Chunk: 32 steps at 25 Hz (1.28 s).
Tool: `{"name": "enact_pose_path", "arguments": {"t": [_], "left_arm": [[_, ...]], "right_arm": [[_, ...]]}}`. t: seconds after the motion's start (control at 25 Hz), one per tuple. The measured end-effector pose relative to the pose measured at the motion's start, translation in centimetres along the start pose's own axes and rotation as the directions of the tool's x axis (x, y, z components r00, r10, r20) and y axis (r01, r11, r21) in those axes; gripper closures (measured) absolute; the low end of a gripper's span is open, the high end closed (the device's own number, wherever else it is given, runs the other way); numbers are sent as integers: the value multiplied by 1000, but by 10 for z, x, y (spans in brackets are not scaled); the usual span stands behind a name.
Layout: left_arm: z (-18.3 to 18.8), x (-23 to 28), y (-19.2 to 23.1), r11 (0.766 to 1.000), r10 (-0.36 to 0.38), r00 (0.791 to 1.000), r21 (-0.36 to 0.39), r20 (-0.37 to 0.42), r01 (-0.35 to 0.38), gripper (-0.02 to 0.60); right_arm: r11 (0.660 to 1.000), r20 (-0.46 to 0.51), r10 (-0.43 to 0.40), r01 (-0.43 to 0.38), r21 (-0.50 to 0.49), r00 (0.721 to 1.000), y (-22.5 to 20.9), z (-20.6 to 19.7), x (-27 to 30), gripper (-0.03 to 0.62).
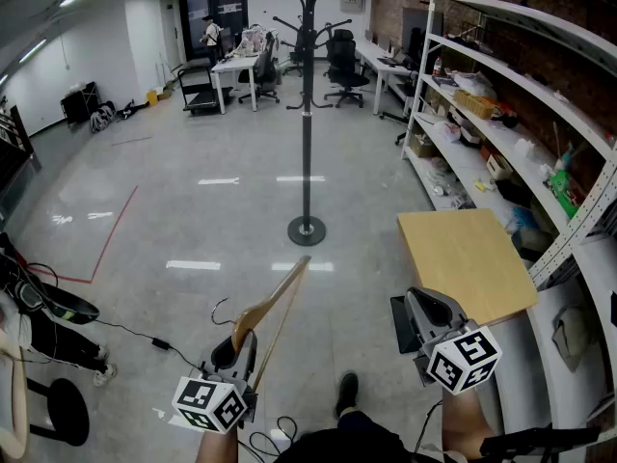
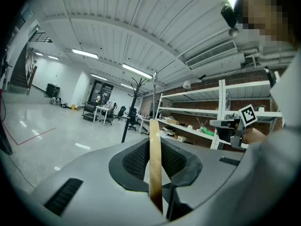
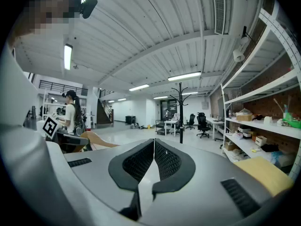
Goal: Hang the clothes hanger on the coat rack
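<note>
My left gripper (image 1: 239, 347) is clamped on the wooden clothes hanger (image 1: 277, 299). In the left gripper view the jaws press from both sides on the pale wood strip, which stands upright between the mesh-textured pads (image 2: 136, 161). From the head view I see the hanger rise out of the jaws and slant up to the right. Its far arm tip points towards the coat rack (image 1: 308, 114), and its thin metal hook (image 1: 223, 310) curls off to the left just above the gripper. The hanger sits low in front of me, well apart from the rack and touching none of its pegs.

My right gripper (image 1: 416, 309) holds nothing. In the right gripper view its jaws are pressed together, with only a thin seam between them. It hovers to the right of the hanger, near the corner of a light wooden tabletop (image 1: 466, 257).

The coat rack is black and stands upright on a round base (image 1: 307, 230) on the glossy grey floor (image 1: 193, 191), with curved pegs branching at its top. A white shelving unit (image 1: 501, 114) cluttered with small items runs along the brick wall on my right. Beyond the rack I can make out desks and black office chairs (image 1: 344, 66). A red line (image 1: 114, 234) is marked on the floor to my left
</note>
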<state>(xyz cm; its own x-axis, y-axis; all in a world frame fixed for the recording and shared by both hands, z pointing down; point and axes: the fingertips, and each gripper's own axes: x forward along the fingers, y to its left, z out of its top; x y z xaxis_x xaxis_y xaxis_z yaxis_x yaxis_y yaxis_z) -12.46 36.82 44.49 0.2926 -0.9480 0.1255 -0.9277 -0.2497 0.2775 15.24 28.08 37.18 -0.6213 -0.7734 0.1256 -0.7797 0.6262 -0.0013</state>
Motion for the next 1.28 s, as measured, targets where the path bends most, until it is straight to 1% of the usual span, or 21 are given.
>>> {"name": "enact_pose_path", "arguments": {"t": [0.24,0.32,0.52,0.72,0.88,1.08,1.28], "left_arm": [[18,51,13,999,17,1000,32,-6,-16,529],[27,69,16,998,23,1000,50,-4,-23,529],[53,122,21,997,50,999,55,6,-50,529],[74,175,20,996,35,999,78,19,-37,529],[82,214,17,996,22,1000,91,17,-23,529],[84,255,22,995,11,1000,100,-11,-10,529],[88,303,43,995,-24,1000,101,-12,25,529]], "right_arm": [[999,34,27,-27,26,999,-37,11,49,586],[999,47,39,-40,34,998,-54,14,67,586],[996,67,52,-57,67,996,-104,26,104,586],[997,88,56,-61,52,994,-150,40,132,586],[996,75,49,-54,69,996,-181,35,155,586],[996,57,57,-61,70,997,-203,32,185,586],[998,48,40,-43,56,998,-228,31,227,586]]}}
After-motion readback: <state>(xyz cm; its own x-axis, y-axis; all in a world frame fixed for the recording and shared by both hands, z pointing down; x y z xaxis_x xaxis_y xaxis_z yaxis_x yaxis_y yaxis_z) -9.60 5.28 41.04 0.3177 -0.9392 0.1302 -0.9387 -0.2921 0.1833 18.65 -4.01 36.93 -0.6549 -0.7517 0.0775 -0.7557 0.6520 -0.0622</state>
